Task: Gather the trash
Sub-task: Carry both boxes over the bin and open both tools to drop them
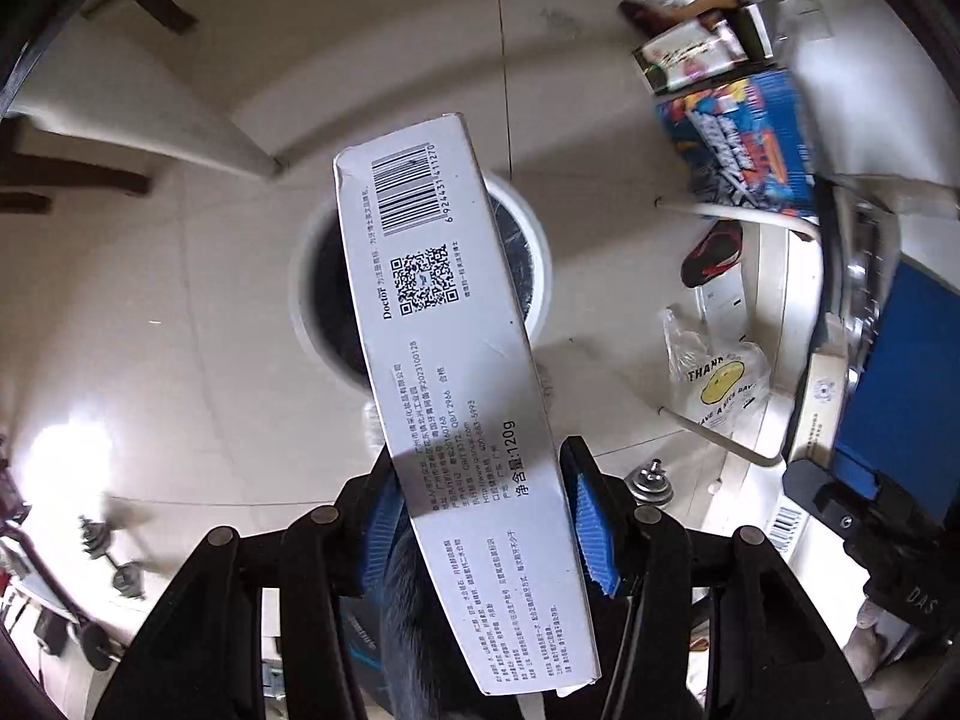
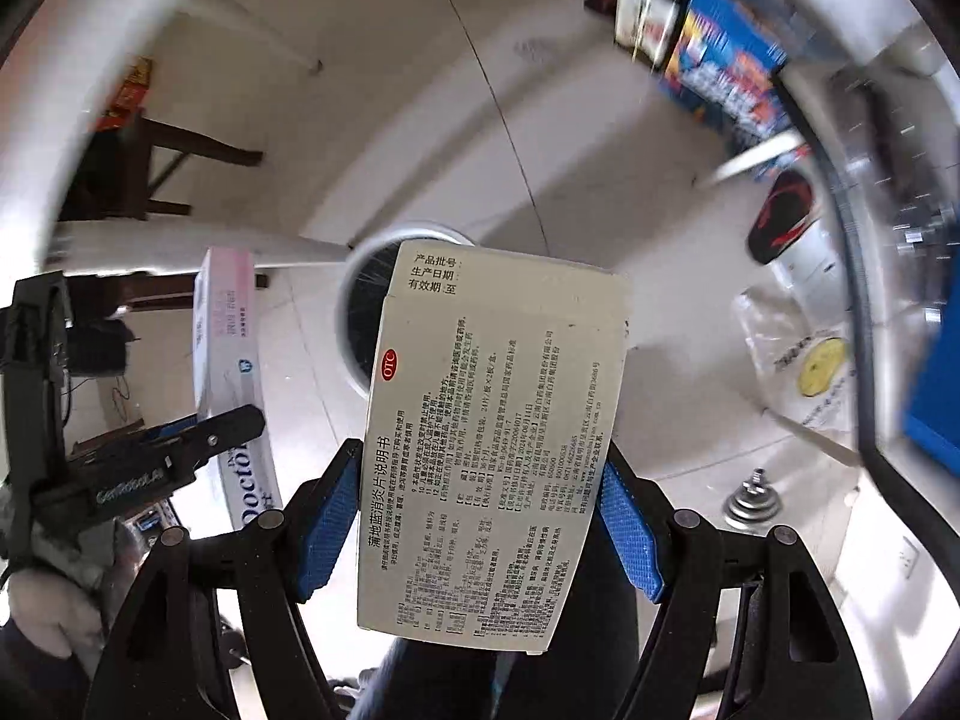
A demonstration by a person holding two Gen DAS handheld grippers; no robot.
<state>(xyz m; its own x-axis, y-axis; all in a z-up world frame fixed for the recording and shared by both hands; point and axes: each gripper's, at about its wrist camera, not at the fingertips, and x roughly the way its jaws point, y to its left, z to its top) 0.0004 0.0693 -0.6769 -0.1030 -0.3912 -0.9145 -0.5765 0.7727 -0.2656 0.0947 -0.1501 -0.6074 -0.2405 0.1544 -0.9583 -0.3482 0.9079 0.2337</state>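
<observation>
Trash, a long white cardboard toothpaste box [image 1: 456,372] gripped by the left gripper [image 1: 486,516] and a cream paper medicine box [image 2: 498,438] gripped by the right gripper [image 2: 480,516], is held above the round white bin [image 1: 537,252], so both should be let go only once centred.

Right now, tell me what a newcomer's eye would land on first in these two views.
Two cartons fill the views: a long white toothpaste box with barcode and QR code between the left gripper fingers, and a cream medicine box with a red OTC mark in the right gripper. Below both, on the pale tiled floor, sits a round white trash bin with a dark liner.
</observation>
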